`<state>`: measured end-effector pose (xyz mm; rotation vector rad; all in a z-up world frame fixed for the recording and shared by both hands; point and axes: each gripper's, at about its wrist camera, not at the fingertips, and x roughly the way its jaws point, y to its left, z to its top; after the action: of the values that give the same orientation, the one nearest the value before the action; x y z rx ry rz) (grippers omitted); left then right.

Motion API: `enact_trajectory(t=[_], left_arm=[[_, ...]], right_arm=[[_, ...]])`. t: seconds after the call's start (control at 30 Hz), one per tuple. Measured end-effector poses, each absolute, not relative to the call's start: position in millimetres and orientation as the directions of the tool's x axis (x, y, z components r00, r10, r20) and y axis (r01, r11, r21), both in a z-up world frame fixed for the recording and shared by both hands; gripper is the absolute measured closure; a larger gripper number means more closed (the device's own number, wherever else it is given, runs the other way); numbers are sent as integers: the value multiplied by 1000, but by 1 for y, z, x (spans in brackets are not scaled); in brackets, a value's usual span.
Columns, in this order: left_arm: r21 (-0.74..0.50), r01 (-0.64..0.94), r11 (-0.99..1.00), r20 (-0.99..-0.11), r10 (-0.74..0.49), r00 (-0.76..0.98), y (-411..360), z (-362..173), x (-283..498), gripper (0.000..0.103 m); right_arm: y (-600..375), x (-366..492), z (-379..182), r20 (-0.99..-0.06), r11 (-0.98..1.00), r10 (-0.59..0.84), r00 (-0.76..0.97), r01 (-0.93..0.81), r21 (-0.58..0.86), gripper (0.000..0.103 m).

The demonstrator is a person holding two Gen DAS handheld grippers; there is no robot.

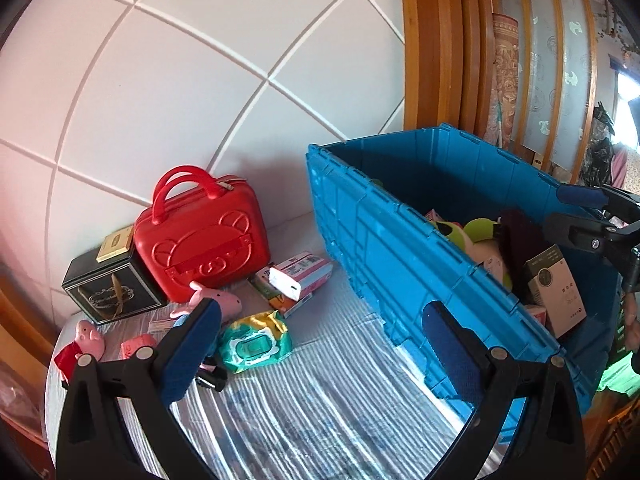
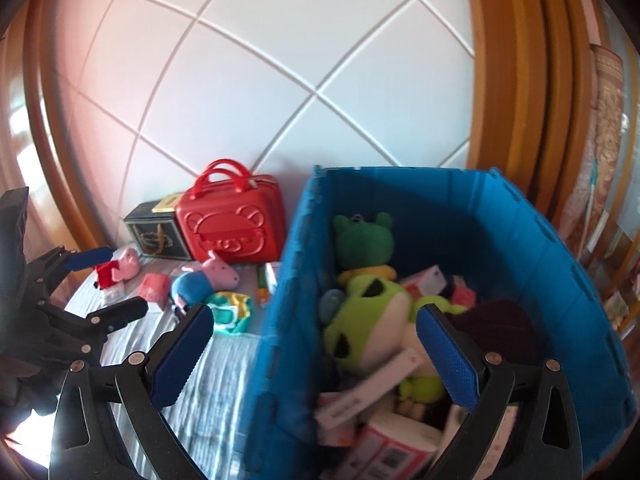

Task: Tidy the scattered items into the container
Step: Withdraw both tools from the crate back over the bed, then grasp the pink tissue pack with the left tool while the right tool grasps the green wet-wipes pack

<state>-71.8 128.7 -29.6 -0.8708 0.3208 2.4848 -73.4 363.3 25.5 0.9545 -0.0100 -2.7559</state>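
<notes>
Toys and packs still lie on the striped surface (image 1: 320, 380), left of the blue crate (image 1: 400, 264). The left tool (image 1: 320, 344) hangs low over the surface, spread wide and holding nothing; the wet-wipes pack (image 1: 256, 342) sits just beside its left finger, lying flat. The right tool (image 2: 316, 354) hovers above the crate's near end, also spread wide with nothing in it, over a green frog plush (image 2: 368, 320). The crate's long side runs away toward the wall.
</notes>
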Motion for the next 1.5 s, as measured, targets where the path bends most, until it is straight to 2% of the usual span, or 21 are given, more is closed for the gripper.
enact_trajectory(t=[0.47,0.93,1.4,1.5], left_arm=[[9,-362,-932,-677,261,-688,-17,-72,-114,1],[62,-198,-978,-761,82,-643,-124,-190,-198,1],[62,-84,-995,-809,-1,-588,-146,-303,-285,1],[76,-69,-995,-811,-22,-584,-146,-321,-303,1]], right_arm=[[219,-96,-5,-655,-945,-271,-705,324,42,0],[105,-175,-149,-783,-904,-258,-566,428,-11,0],[78,-269,-273,-844,-884,-213,-493,466,-49,0],[69,-278,-290,-834,-858,-192,-517,502,-113,0]])
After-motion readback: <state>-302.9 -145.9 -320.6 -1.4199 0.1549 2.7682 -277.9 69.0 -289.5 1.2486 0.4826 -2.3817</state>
